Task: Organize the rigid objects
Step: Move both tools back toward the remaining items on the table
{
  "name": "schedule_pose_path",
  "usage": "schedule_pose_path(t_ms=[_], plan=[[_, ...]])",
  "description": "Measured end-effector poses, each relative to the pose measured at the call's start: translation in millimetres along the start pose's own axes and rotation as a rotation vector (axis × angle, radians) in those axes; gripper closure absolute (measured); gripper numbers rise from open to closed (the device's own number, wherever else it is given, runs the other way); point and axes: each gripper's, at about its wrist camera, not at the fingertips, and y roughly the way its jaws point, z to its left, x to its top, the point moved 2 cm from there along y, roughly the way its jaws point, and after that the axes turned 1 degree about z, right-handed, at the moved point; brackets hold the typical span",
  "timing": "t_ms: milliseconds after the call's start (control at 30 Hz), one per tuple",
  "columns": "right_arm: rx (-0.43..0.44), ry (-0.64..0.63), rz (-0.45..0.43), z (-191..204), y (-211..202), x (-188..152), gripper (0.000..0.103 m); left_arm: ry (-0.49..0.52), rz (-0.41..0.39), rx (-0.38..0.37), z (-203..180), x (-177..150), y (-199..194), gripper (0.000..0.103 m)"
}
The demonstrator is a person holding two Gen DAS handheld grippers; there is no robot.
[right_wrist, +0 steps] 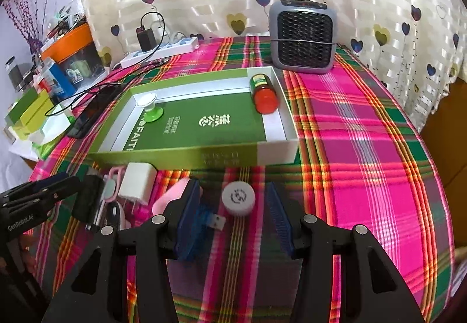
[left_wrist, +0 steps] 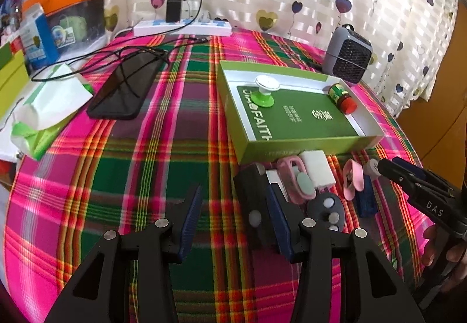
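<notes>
A green box point(left_wrist: 294, 144) point(right_wrist: 189, 155) lies open on the plaid table. Inside it are a green-and-white suction knob point(left_wrist: 264, 92) point(right_wrist: 150, 108) and a small red-capped bottle point(left_wrist: 342, 97) point(right_wrist: 264, 90). In front of the box lie a white charger point(left_wrist: 318, 171) point(right_wrist: 137, 182), a pink clip point(left_wrist: 293, 180), a second pink clip point(left_wrist: 353, 180), a black block point(left_wrist: 254, 194), a dark round remote point(left_wrist: 328, 207), a blue USB stick point(left_wrist: 366, 200) point(right_wrist: 204, 219) and a white round cap point(right_wrist: 238, 198). My left gripper point(left_wrist: 236, 218) is open beside the black block. My right gripper point(right_wrist: 233, 212) is open around the white cap.
A phone point(left_wrist: 125, 89) with cables, a tissue pack point(left_wrist: 49, 109) and a power strip point(left_wrist: 182, 26) lie at the left and back. A grey fan heater point(left_wrist: 347, 53) point(right_wrist: 303, 36) stands behind the box. Boxes and an orange-lidded bin point(left_wrist: 67, 4) crowd the far left.
</notes>
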Motion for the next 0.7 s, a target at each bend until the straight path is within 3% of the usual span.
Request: schedule_pose_path(t_ms=[700], plan=[[0.022, 0.029, 0.03, -1.5, 0.3, -21.6, 0.054, -0.006, 0.021, -0.046, -3.1, -11.0, 3.1, 0.057]])
